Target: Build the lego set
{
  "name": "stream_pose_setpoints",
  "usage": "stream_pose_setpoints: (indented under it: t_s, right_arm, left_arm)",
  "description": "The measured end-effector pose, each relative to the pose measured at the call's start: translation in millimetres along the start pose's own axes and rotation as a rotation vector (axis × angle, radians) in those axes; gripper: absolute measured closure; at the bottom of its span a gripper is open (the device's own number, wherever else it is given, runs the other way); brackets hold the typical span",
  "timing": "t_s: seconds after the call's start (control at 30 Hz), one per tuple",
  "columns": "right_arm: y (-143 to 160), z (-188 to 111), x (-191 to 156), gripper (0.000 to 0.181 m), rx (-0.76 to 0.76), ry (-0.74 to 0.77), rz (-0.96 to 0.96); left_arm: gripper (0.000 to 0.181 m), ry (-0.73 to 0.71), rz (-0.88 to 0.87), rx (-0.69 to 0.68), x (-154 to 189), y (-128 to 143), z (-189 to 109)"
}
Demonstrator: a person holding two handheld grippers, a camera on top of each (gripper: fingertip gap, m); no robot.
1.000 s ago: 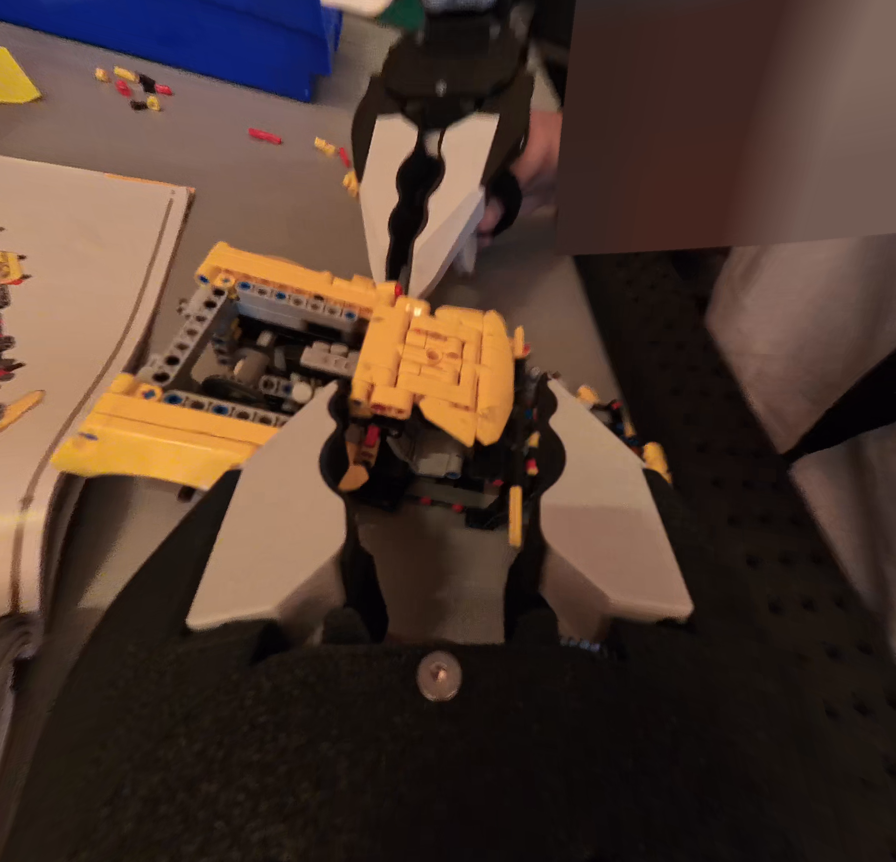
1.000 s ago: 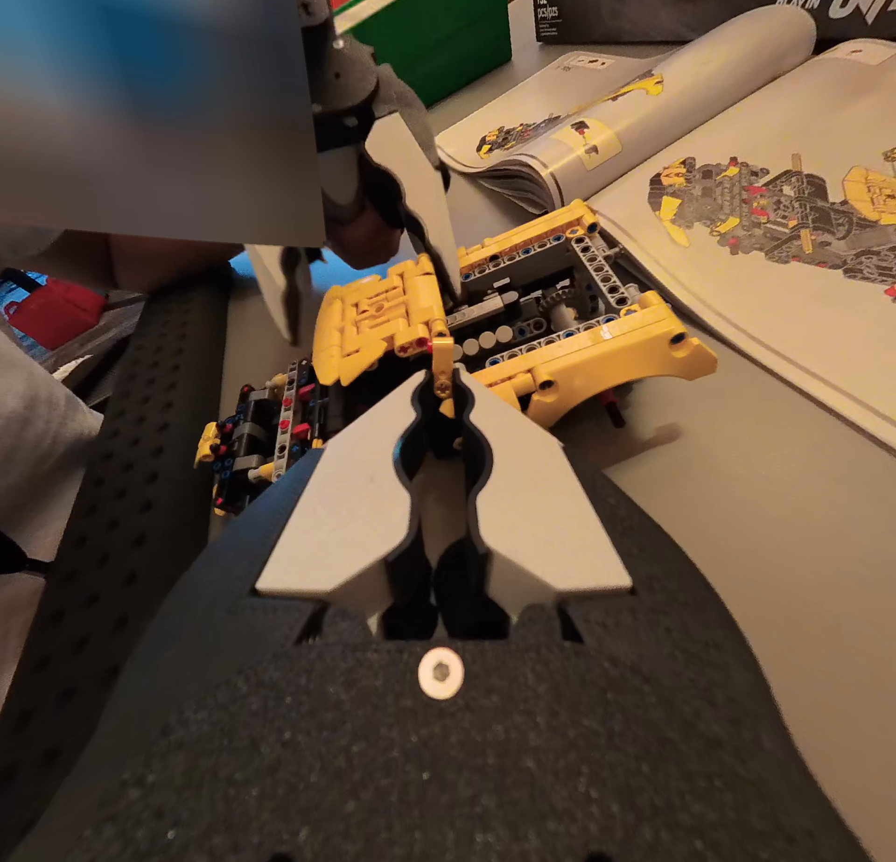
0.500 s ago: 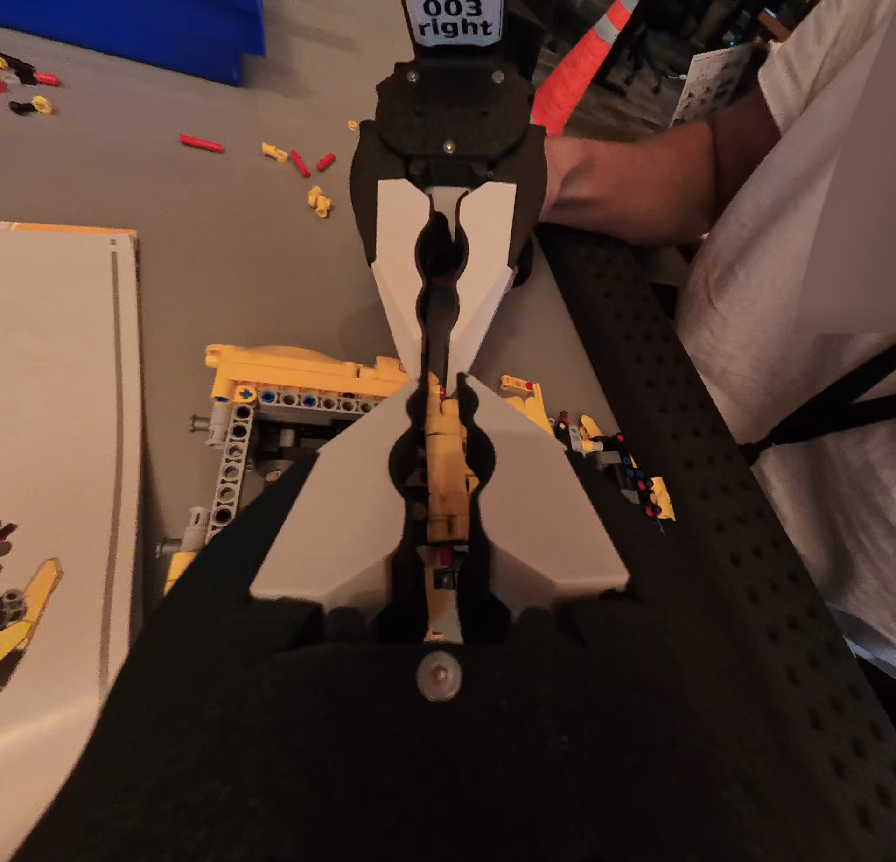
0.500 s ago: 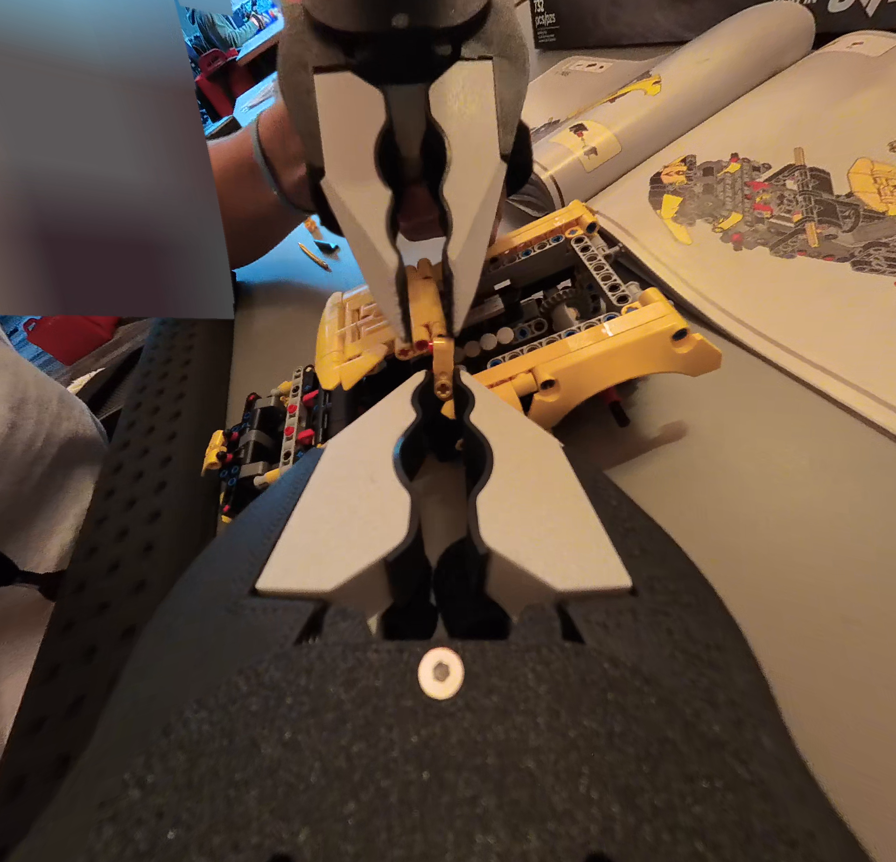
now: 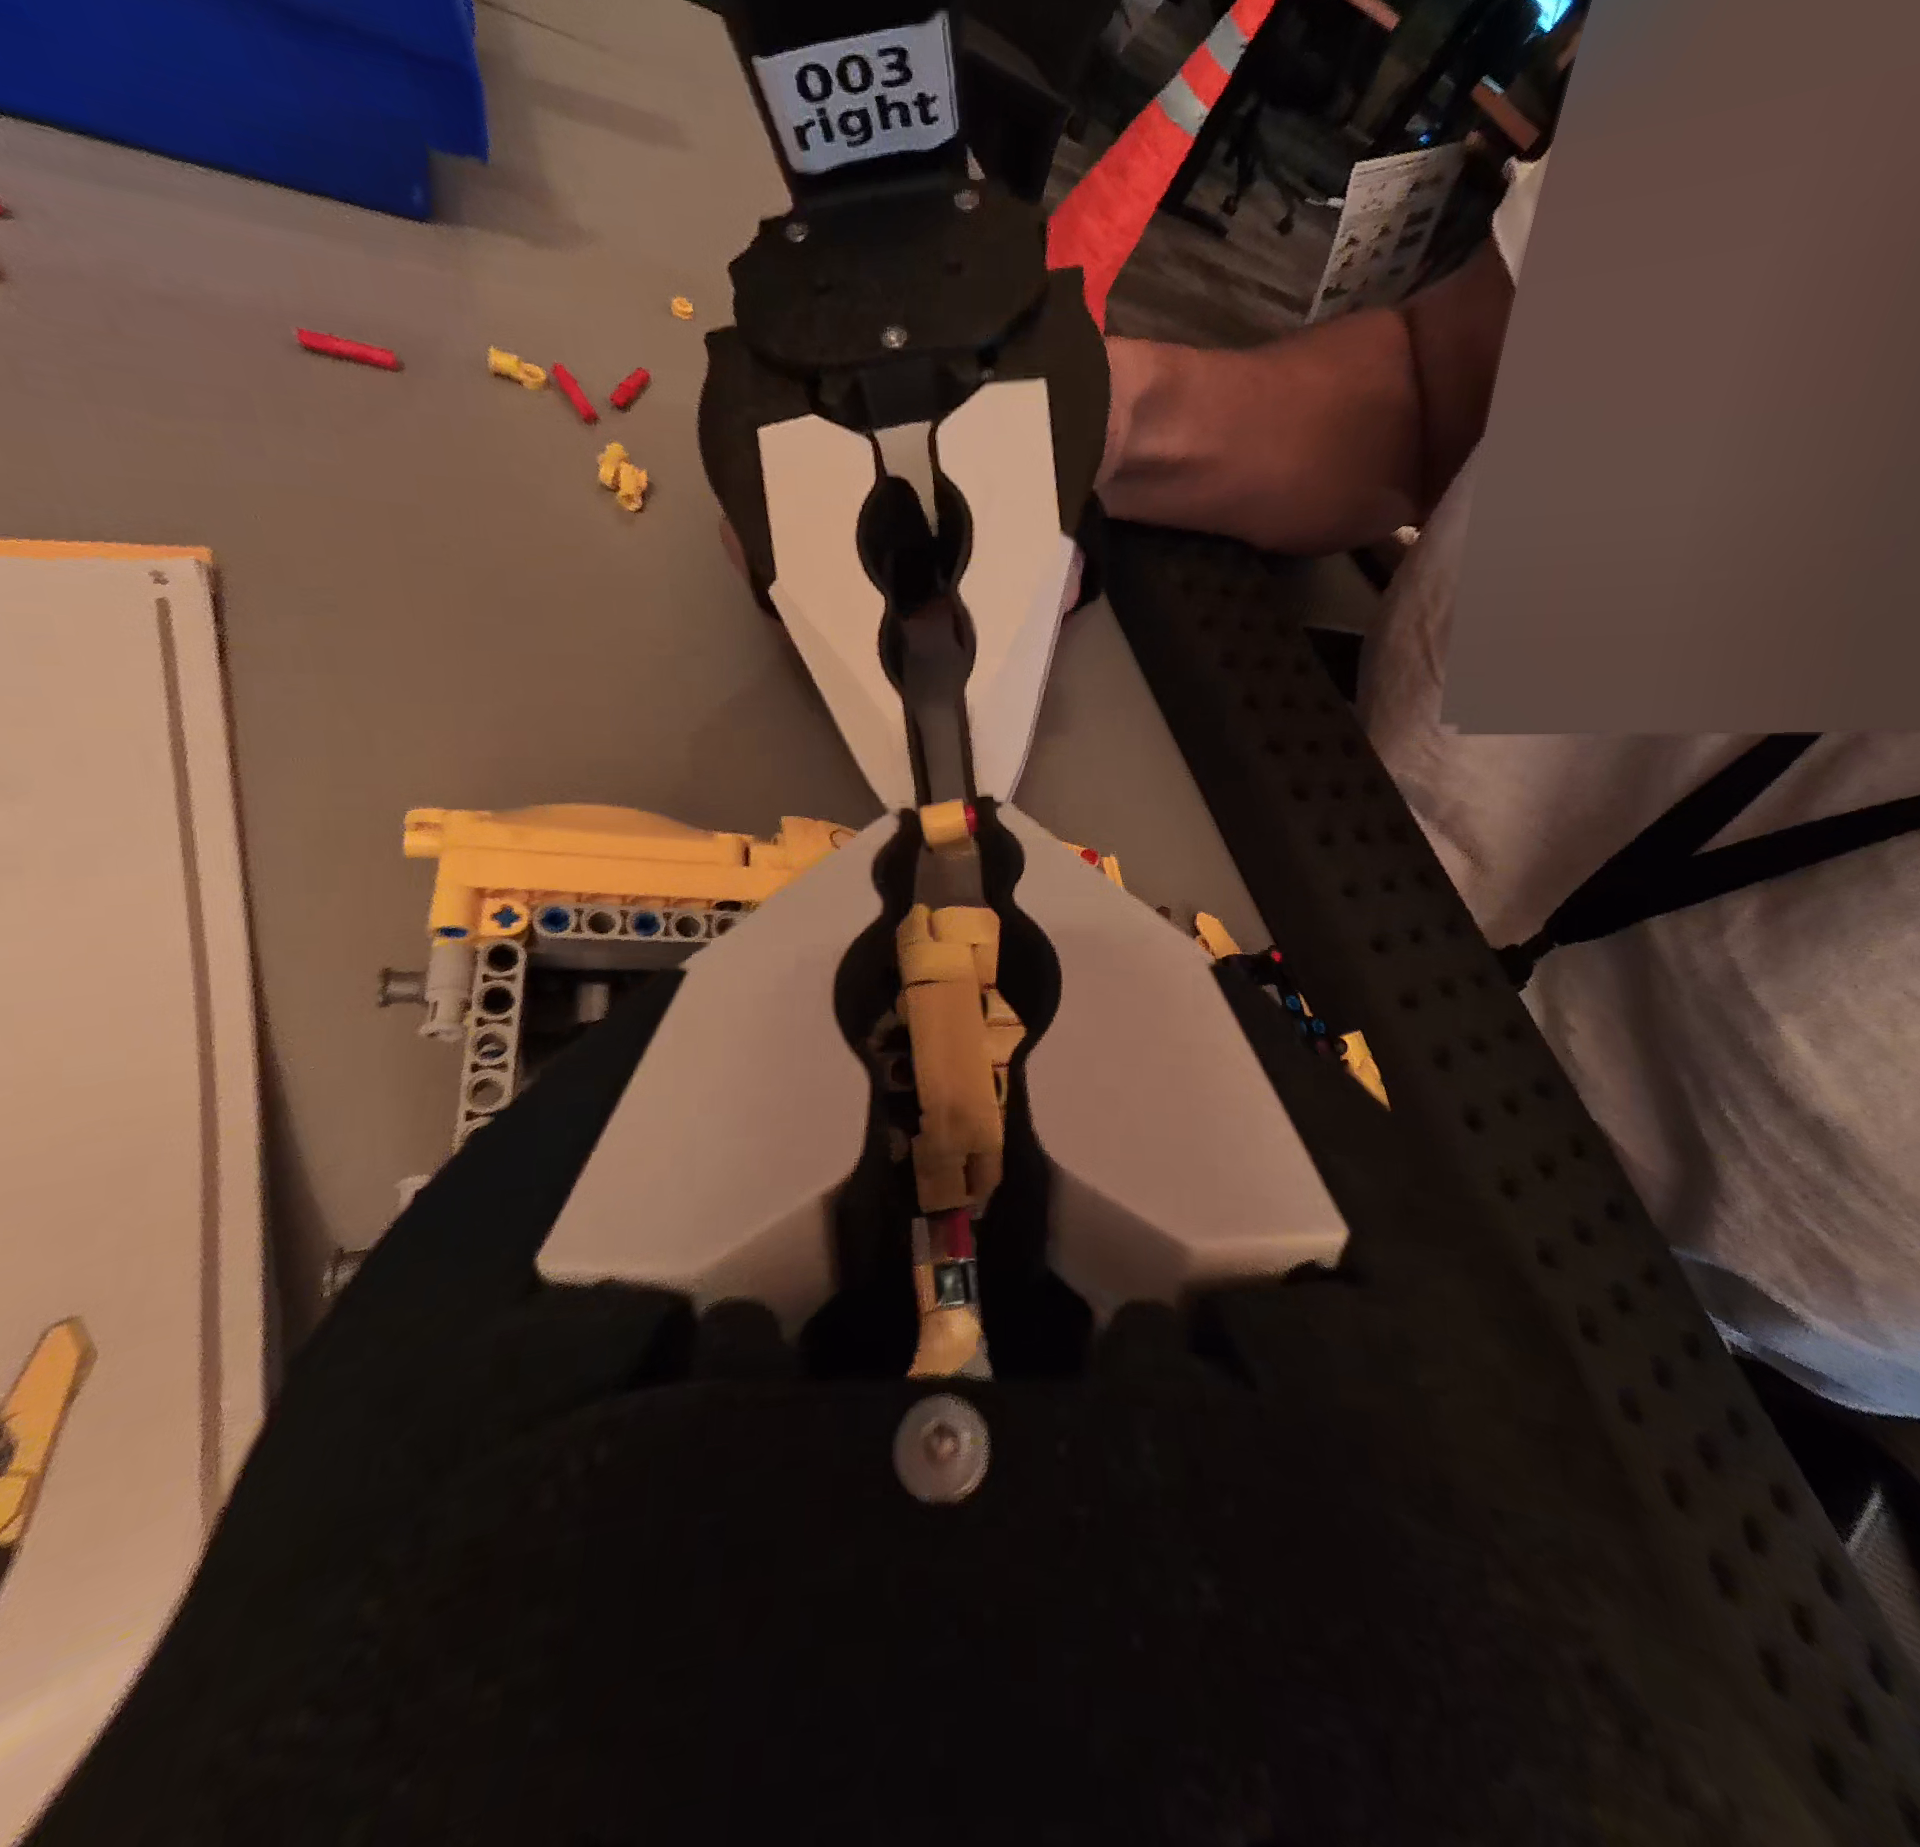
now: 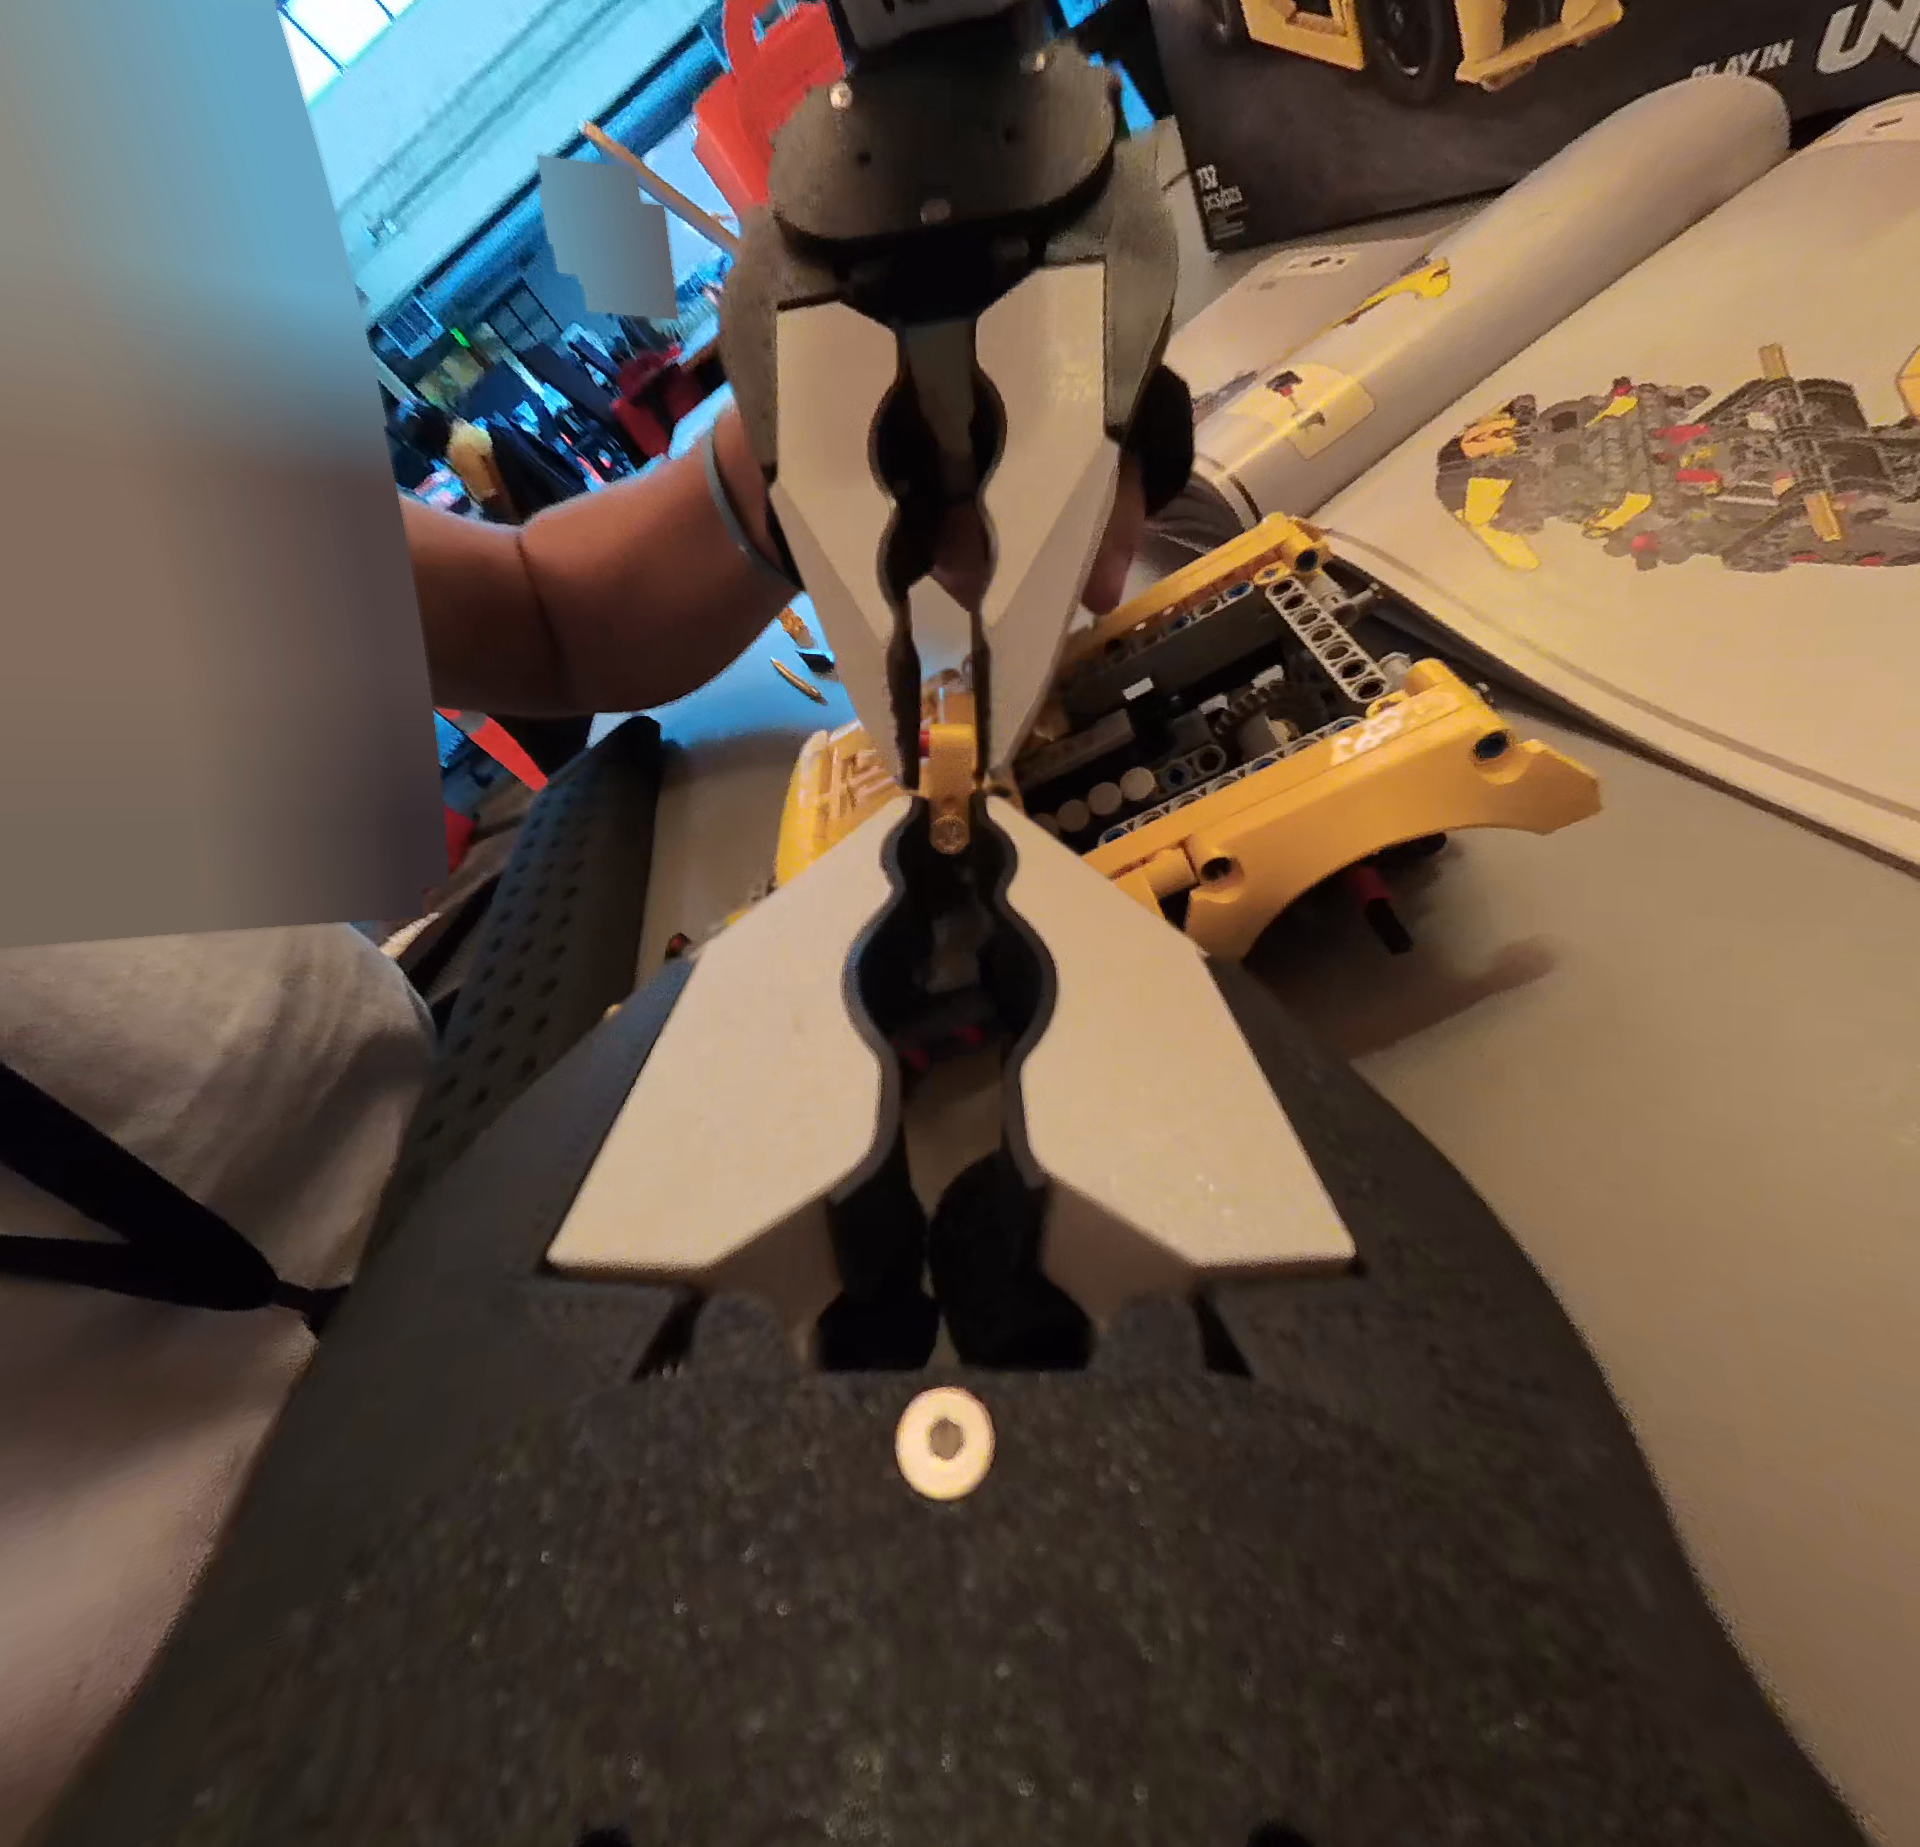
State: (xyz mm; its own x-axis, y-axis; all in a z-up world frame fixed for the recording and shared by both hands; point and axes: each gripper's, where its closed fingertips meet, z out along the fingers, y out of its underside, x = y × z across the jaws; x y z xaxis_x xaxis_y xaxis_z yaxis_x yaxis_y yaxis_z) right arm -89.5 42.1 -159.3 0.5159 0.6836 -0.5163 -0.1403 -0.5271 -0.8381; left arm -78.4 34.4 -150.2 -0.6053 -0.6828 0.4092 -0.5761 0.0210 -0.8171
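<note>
Left tool [image 5: 943, 831] gripping yellow panel [image 5: 951, 1049], right tool [image 6: 948, 810] pinching connector [image 6: 950, 758]

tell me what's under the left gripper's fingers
The yellow lego car model sits under the left gripper, whose jaws are shut on the model's yellow panel. The fingers cover the model's middle, so nothing there shows.

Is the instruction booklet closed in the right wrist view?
No, the instruction booklet lies open on the table beside the yellow model, its printed pages showing.

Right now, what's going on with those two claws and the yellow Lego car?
Left gripper shut on yellow panel. Right gripper shut on small yellow connector. Tips nearly meeting over Lego car. Nothing blocking.
</note>
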Motion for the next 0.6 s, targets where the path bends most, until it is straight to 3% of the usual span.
stream_pose_setpoints:
  t_s: [0.13,0.5,0.6]
  right_arm:
    - [-13.5,-6.0,-3.8,0.175,0.090,-0.067,0.090]
    - [-16.5,-6.9,-8.1,0.174,0.112,-0.112,0.127]
    - [-23.8,-9.4,-10.0,0.175,0.162,-0.144,0.164]
  left_arm:
    - [0.174,0.033,-0.033,0.068,1.9,-8.9,-5.9]
    - [0.173,0.023,-0.045,0.140,5.2,-14.5,-7.2]
    - [0.165,-0.033,-0.014,0.142,5.9,-12.1,-7.6]
